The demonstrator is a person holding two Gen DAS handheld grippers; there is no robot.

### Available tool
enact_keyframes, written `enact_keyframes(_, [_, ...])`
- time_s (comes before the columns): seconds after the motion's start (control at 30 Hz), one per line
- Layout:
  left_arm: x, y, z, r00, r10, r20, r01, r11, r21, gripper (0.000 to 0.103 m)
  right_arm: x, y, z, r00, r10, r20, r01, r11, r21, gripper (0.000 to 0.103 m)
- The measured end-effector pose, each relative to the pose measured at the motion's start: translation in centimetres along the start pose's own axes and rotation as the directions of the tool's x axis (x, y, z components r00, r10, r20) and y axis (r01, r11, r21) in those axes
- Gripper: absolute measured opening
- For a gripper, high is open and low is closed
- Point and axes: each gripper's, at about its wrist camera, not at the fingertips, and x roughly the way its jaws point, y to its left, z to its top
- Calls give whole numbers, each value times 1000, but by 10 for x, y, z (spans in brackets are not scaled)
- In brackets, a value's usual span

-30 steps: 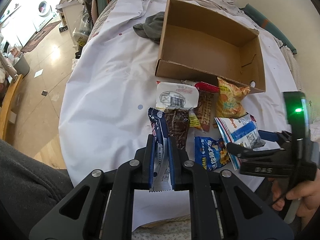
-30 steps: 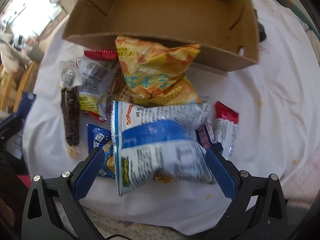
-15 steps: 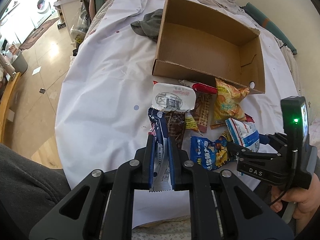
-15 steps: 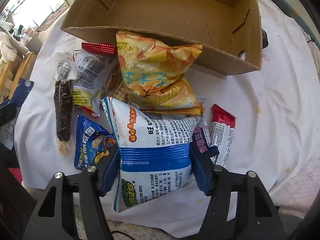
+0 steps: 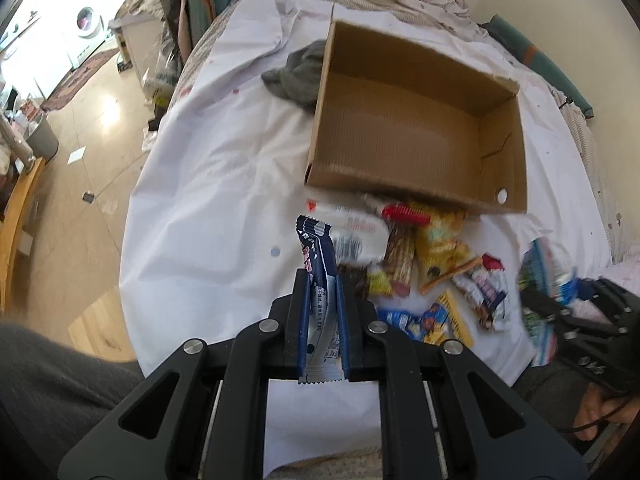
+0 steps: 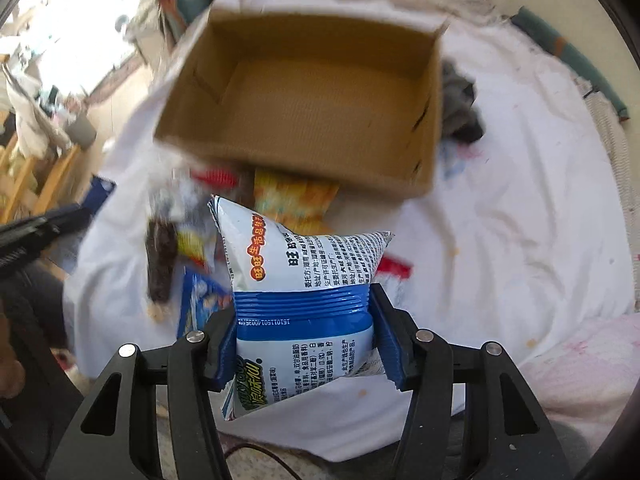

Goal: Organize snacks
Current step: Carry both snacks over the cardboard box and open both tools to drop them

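Observation:
An open, empty cardboard box (image 5: 416,136) stands on the white cloth; it also shows in the right wrist view (image 6: 312,100). My left gripper (image 5: 323,280) is shut on a narrow dark-blue snack packet (image 5: 318,276) and holds it above the cloth. My right gripper (image 6: 304,332) is shut on a puffy blue-and-white snack bag (image 6: 304,292), lifted in front of the box; it also shows in the left wrist view (image 5: 548,272). Several snack packets (image 5: 436,268) lie in a heap before the box, among them a yellow bag (image 6: 292,200).
A grey cloth (image 5: 296,76) lies beside the box's far corner. The white-covered table (image 5: 208,200) drops off to a wooden floor (image 5: 80,152) on the left. Bedding and a teal cushion (image 5: 536,60) lie behind.
My right gripper has closed on the blue-and-white bag and lifted it off the heap toward the box. My left gripper has risen with its packet.

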Motion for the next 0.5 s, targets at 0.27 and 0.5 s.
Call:
enact_keyframes(0.27, [-12, -23, 66, 995, -26, 98, 21, 998, 58, 10, -7, 3, 66, 986, -9, 168, 10, 1000, -8, 59])
enact_keyframes(0.5, [10, -43, 115, 991, -40, 127, 28, 995, 100, 10, 32, -1, 104, 981, 23, 194, -23, 1000, -2, 59])
